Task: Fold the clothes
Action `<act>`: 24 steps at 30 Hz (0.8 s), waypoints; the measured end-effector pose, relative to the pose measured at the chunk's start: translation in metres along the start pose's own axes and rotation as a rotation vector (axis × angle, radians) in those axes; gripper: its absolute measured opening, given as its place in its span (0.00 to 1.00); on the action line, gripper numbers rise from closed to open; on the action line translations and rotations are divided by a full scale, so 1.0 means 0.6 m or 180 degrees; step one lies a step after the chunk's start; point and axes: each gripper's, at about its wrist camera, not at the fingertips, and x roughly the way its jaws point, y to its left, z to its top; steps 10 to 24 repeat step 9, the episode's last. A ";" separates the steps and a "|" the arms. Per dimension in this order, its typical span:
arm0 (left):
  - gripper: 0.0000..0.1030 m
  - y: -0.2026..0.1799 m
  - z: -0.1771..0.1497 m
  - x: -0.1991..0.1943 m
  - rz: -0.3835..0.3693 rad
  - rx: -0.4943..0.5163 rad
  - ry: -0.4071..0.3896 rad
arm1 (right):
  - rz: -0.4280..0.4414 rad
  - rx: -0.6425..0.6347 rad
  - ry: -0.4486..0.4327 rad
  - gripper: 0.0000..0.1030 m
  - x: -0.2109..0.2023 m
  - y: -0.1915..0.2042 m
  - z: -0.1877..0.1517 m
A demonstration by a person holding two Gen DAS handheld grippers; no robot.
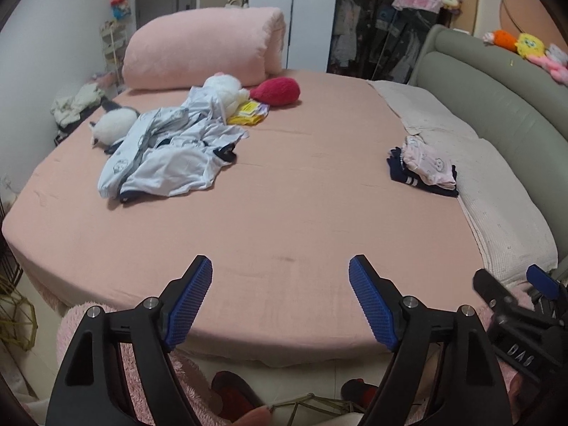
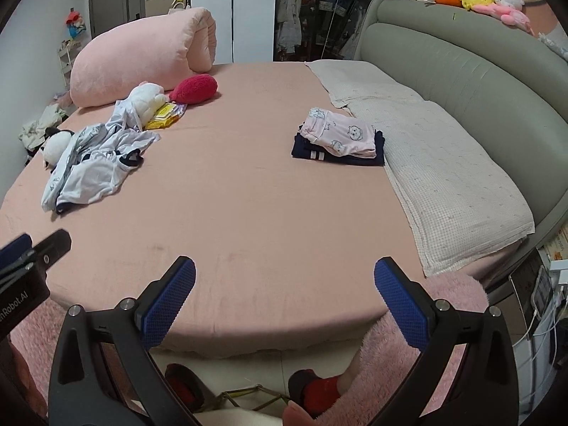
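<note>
A heap of unfolded pale blue clothes point(image 1: 170, 152) lies on the pink bed point(image 1: 284, 213) at the far left; it also shows in the right wrist view point(image 2: 96, 163). A folded stack, pink printed garment on navy ones point(image 2: 339, 138), sits at the right by the pillows and shows in the left wrist view point(image 1: 424, 167). My left gripper point(image 1: 280, 273) is open and empty over the bed's near edge. My right gripper point(image 2: 284, 277) is open and empty beside it, and shows at the left wrist view's right edge point(image 1: 514, 294).
A rolled pink quilt point(image 1: 206, 49), white plush toys point(image 1: 227, 92), a red cushion point(image 1: 277, 90) and yellow packets point(image 1: 248, 112) lie at the far side. Pale pillows point(image 2: 443, 177) line the grey headboard point(image 2: 479, 81). A pink fluffy rug point(image 2: 408, 348) and slippers point(image 2: 319, 390) lie below.
</note>
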 end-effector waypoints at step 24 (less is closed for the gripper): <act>0.80 -0.027 0.003 -0.006 -0.0113 0.0112 -0.0031 | -0.0028 0.0018 -0.0024 0.99 -0.006 -0.009 -0.003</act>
